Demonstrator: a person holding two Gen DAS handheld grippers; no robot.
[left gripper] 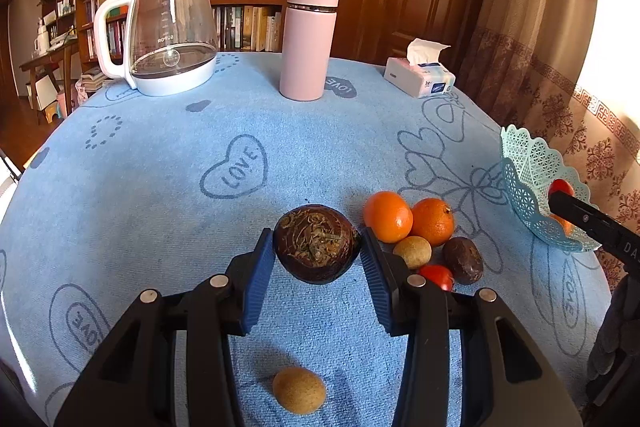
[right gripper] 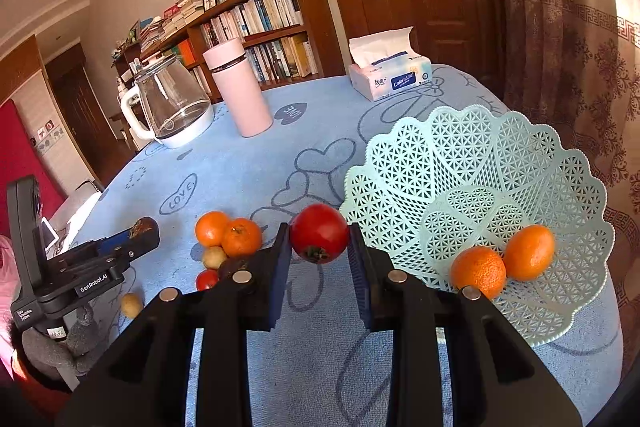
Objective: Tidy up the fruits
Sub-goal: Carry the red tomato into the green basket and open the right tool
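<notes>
My left gripper (left gripper: pixel 318 247) is shut on a dark brown round fruit (left gripper: pixel 316 243), lifted above the blue cloth. To its right lie two oranges (left gripper: pixel 387 215), a small tan fruit (left gripper: pixel 413 251), a dark fruit (left gripper: pixel 463 259) and a small red tomato (left gripper: pixel 438 275). Another tan fruit (left gripper: pixel 299 389) lies below the fingers. My right gripper (right gripper: pixel 319 241) is shut on a red tomato (right gripper: pixel 319 233), held just left of the pale green lattice basket (right gripper: pixel 400 155). Two oranges (right gripper: pixel 478 271) rest in the basket.
At the back of the table (left gripper: pixel 160 167) stand a glass kettle (left gripper: pixel 170 31), a pink flask (left gripper: pixel 308 41) and a tissue pack (left gripper: pixel 418 77). A curtain (left gripper: pixel 560 87) hangs beyond the right edge. Bookshelves and a wooden door are behind.
</notes>
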